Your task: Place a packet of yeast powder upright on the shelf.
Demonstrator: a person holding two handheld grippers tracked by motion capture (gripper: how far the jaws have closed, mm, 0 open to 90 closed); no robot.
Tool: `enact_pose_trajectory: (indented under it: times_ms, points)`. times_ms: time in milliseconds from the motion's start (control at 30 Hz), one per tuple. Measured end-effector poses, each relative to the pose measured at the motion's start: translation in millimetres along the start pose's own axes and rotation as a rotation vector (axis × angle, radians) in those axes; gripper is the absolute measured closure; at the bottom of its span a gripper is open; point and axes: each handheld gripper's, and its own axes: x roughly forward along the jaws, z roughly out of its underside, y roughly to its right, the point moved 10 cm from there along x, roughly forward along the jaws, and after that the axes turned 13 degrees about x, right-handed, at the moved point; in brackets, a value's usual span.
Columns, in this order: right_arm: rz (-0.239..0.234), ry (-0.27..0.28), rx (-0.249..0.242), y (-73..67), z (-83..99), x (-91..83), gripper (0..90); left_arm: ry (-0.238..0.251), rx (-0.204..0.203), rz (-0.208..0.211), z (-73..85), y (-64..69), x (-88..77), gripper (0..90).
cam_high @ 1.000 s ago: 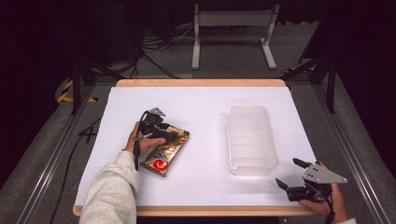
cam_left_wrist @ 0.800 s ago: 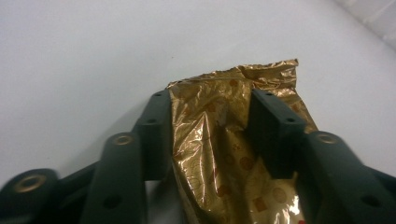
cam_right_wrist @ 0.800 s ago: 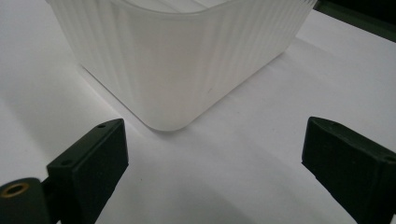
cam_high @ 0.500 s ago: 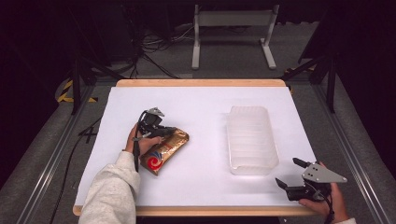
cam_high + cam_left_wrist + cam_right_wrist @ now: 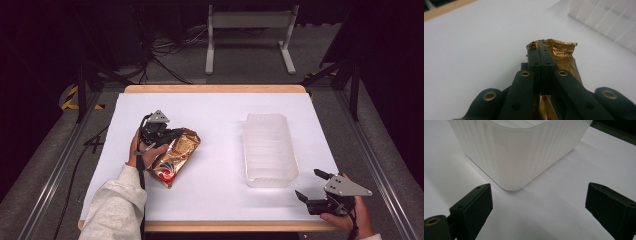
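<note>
Jaws of left gripper (image 5: 167, 134) clamped tight on crinkled top edge of shiny gold foil snack bag (image 5: 175, 155) with red-white logo, left-centre of white desk (image 5: 220, 115), far end tilted up. Right gripper (image 5: 312, 192) jaws wide apart, holding nothing, near-right, beside ribbed translucent plastic tub (image 5: 270, 147).

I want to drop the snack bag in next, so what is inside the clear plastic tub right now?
The tub looks empty: only its ribbed floor shows from above. From the right gripper view its frosted wall hides the inside.
</note>
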Motion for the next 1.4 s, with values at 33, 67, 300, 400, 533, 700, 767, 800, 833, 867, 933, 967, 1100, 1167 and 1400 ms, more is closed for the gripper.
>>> enact_pose_trajectory:
  times_ms: [33, 67, 300, 400, 533, 700, 767, 800, 833, 867, 933, 967, 1100, 1167, 1400]
  points:
    - [0.000, -0.001, 0.000, 0.1, 0.1, 0.1, 8.1, 0.013, 0.014, -0.007, -4.8, 2.4, -7.1, 89.4]
    - [-0.001, -0.003, 0.002, 0.2, 0.1, 0.1, 8.2, 0.030, 0.019, -0.011, -9.0, 4.4, -12.6, 89.4]
    - [0.006, 0.005, 0.002, 0.8, -1.7, -0.2, 8.3, 0.132, 0.033, -0.024, -32.3, 16.3, -43.1, 89.6]
    - [0.003, 0.003, 0.004, 0.4, -1.6, 0.3, 8.3, 0.150, 0.039, -0.020, -36.5, 19.0, -46.8, 89.7]
    - [0.004, -0.001, 0.001, 0.3, -1.2, 0.1, 8.3, 0.186, 0.066, -0.051, -47.5, 25.5, -55.6, 89.8]
    - [0.007, 0.007, 0.009, 1.5, -2.3, -1.3, 8.2, 0.240, 0.086, -0.058, -63.3, 37.6, -65.7, 89.9]
    - [0.006, 0.010, 0.005, 1.5, -2.8, -1.9, 8.3, 0.248, 0.102, -0.058, -68.2, 42.9, -66.1, 89.9]
    - [0.006, 0.006, 0.003, 1.3, -2.6, -2.2, 8.4, 0.252, 0.117, -0.067, -70.5, 45.1, -66.2, 89.8]
    - [0.003, 0.007, 0.000, 1.0, -2.6, -2.4, 8.4, 0.261, 0.124, -0.066, -73.4, 49.3, -66.0, 89.8]
    - [-0.003, 0.009, -0.001, 0.3, -2.8, -2.5, 8.4, 0.265, 0.135, -0.056, -76.2, 53.7, -65.4, 89.9]
    - [-0.003, 0.008, -0.002, 0.0, -2.7, -2.4, 8.4, 0.279, 0.145, -0.052, -82.6, 60.2, -64.3, 89.9]
    - [-0.005, 0.006, -0.003, -0.2, -2.5, -2.1, 8.4, 0.286, 0.151, -0.036, -86.4, 64.8, -63.1, 89.9]
    - [-0.007, 0.003, -0.003, -0.9, -2.2, -1.8, 8.4, 0.312, 0.169, -0.022, -97.8, 76.4, -56.4, 89.9]
    - [-0.006, 0.004, -0.003, -0.8, -2.4, -1.8, 8.4, 0.313, 0.173, -0.014, -101.1, 79.5, -53.5, 89.9]
    - [-0.004, 0.000, 0.003, -0.6, -2.0, -1.4, 8.3, 0.357, 0.182, 0.023, -126.1, 94.9, -38.3, 89.9]
